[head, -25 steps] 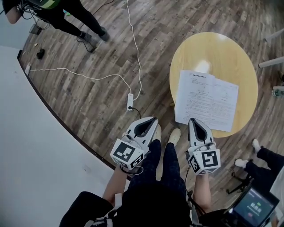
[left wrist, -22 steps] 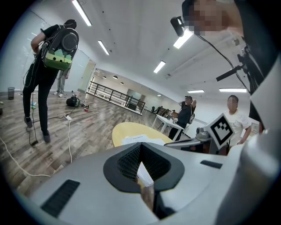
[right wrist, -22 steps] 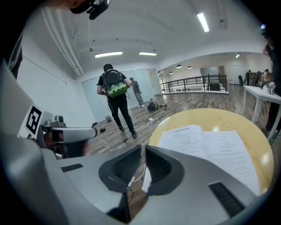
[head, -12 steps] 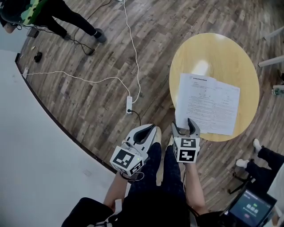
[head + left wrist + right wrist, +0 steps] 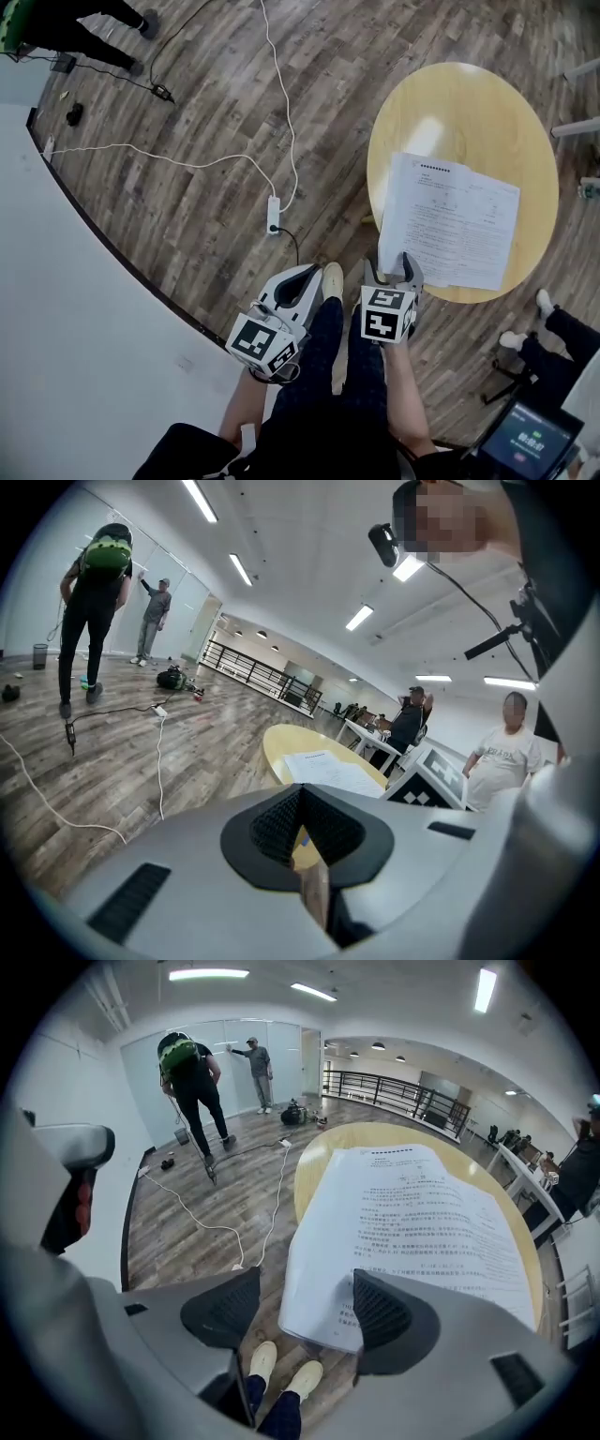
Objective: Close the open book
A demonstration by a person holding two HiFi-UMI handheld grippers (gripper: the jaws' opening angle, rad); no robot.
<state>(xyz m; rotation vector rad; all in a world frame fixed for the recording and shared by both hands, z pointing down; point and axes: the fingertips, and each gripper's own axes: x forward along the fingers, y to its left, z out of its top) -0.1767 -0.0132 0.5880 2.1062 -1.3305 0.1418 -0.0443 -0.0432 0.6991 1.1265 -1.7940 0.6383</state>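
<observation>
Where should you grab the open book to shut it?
Probably the open book's near corner: it sticks out past the round table's edge, free underneath. Come from the near side with the right gripper; its jaws are opening, that corner between them, ungripped.

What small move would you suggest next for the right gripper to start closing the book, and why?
Probably ease the right gripper forward until its jaws straddle the near corner of the book, then pinch. Its jaws are opening, that corner overhangs the table in their gap, untouched, and the book lies open.
</observation>
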